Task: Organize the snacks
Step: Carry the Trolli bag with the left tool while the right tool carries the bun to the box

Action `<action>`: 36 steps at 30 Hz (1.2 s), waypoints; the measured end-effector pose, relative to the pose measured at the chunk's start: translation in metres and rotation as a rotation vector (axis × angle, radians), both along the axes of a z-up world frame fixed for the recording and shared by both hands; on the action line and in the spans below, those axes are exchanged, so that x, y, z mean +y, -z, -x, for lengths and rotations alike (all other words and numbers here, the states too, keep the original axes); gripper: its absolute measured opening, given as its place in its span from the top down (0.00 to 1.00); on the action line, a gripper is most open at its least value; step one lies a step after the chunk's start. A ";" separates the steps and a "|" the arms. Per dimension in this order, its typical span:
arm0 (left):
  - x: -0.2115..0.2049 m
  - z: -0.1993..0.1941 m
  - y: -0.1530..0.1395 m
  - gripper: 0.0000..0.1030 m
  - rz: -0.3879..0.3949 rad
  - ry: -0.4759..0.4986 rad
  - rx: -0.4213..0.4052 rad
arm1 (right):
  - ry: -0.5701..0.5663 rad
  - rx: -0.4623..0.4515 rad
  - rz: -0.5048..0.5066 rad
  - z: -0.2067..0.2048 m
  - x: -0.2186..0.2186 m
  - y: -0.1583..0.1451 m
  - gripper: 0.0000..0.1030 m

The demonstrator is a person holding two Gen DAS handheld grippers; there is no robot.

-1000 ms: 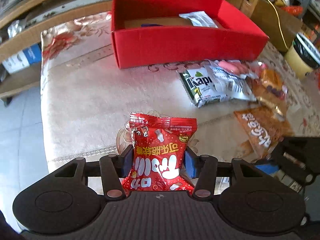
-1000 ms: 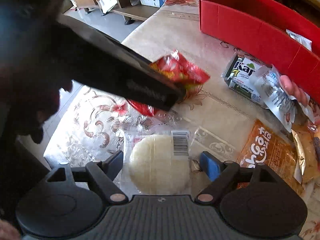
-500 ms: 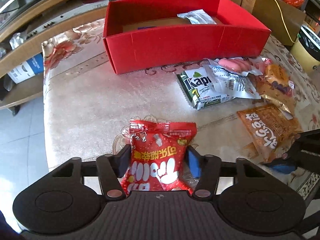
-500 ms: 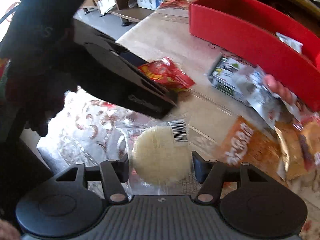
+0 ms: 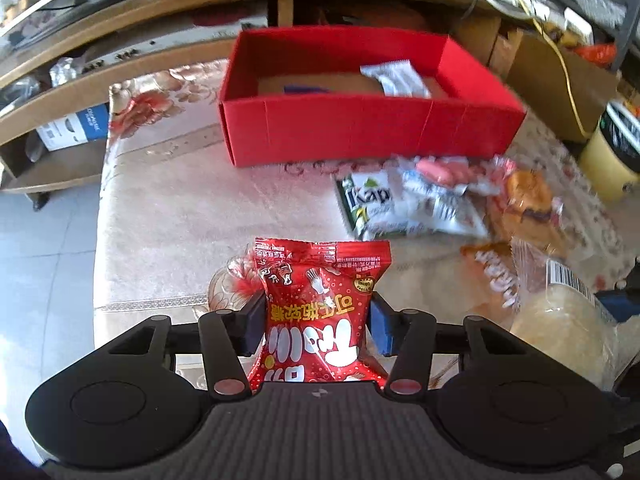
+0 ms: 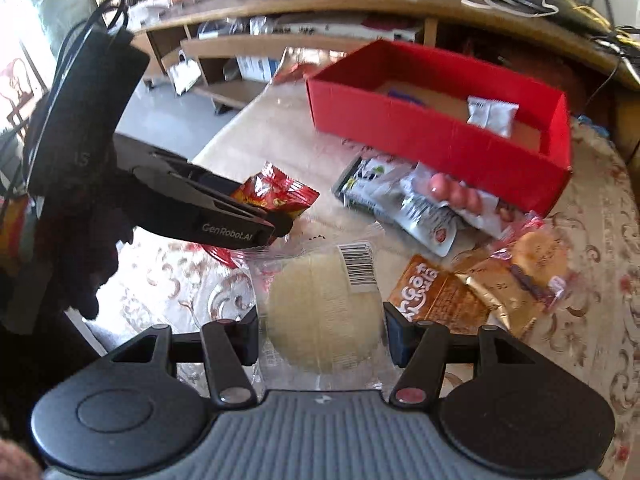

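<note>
My left gripper (image 5: 316,316) has a red snack packet (image 5: 320,300) upright between its jaws, which are closing, with the pads pressing its sides. In the right wrist view the left gripper (image 6: 276,224) and the red packet (image 6: 276,196) hang above the table's left part. My right gripper (image 6: 322,328) is shut on a round pale cake in clear wrap (image 6: 324,304), lifted off the cloth. This cake (image 5: 560,328) also shows at the right of the left wrist view. The red box (image 5: 360,136) stands open at the far side, with a white packet (image 5: 396,78) inside.
A heap of snacks lies in front of the box: a green packet (image 5: 368,200), pink sausages (image 5: 440,168), a bun (image 5: 528,204) and an orange packet (image 6: 436,296). A yellow tub (image 5: 608,152) stands at the right. The table's edge and the floor (image 5: 48,248) are at the left.
The right gripper's jaws went from wide apart to shut on the pale cake and lifted it. Both grippers rose and the red box now shows more of its inside.
</note>
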State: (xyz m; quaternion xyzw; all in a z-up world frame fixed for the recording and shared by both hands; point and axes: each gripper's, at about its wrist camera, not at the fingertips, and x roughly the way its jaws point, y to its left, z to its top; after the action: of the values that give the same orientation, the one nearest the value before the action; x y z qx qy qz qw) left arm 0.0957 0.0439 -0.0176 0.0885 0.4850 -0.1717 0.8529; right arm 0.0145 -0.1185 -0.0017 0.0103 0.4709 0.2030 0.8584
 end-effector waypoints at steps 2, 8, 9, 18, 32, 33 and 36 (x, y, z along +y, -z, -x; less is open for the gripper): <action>0.001 0.002 -0.005 0.43 0.027 -0.022 -0.009 | 0.008 -0.020 -0.007 0.003 -0.004 -0.006 0.53; -0.002 0.005 -0.023 0.43 0.089 -0.063 -0.057 | 0.043 -0.069 -0.041 0.011 -0.012 -0.022 0.53; -0.003 0.006 -0.026 0.43 0.099 -0.067 -0.067 | 0.046 -0.078 -0.048 0.012 -0.013 -0.025 0.53; -0.006 0.009 -0.038 0.43 0.154 -0.105 -0.096 | 0.074 -0.146 -0.103 0.024 -0.024 -0.042 0.53; -0.012 0.002 -0.061 0.42 0.208 -0.128 -0.151 | 0.122 -0.181 -0.279 0.018 -0.052 -0.064 0.53; -0.013 0.001 -0.062 0.42 0.212 -0.127 -0.154 | 0.128 -0.183 -0.290 0.017 -0.054 -0.065 0.53; -0.015 -0.001 -0.064 0.42 0.221 -0.126 -0.160 | 0.144 -0.170 -0.338 0.011 -0.062 -0.066 0.53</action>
State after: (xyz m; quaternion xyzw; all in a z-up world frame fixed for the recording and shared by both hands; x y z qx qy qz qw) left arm 0.0970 0.0292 0.0468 -0.0231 0.3982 -0.1627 0.9024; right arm 0.0034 -0.1805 0.0641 0.1707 0.3540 0.2176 0.8934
